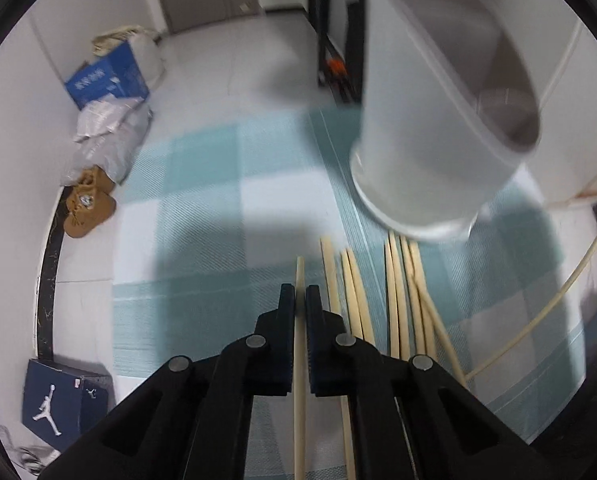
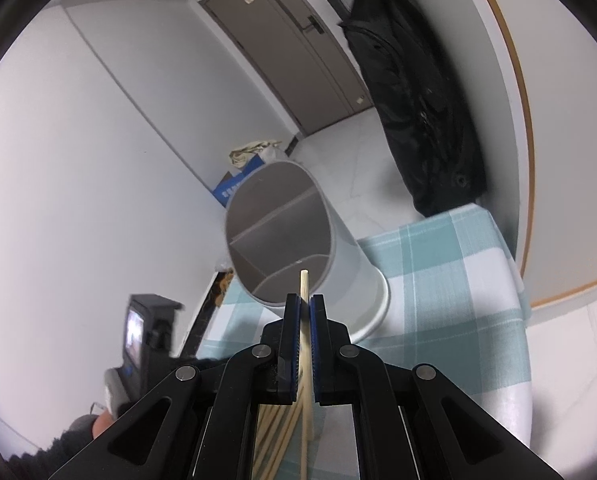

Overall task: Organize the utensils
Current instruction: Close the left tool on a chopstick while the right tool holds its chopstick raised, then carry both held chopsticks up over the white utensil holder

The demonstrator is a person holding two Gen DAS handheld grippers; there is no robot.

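**Both grippers loaded as chopsticks head for the holder**

The left gripper has its fingers clamped on a single chopstick, lifted clear of the loose chopsticks lying side by side on the checked cloth of the worktop. The right gripper, fingers likewise pinched shut, holds a second chopstick with its tip aimed at the mouth of the white holder, which stands just beyond the pile. The step in hand appears to be the carry from pick-up to drop-in. Next, each stick likely needs tipping upright over the rim before the fingers part, taking care not to knock the holder.
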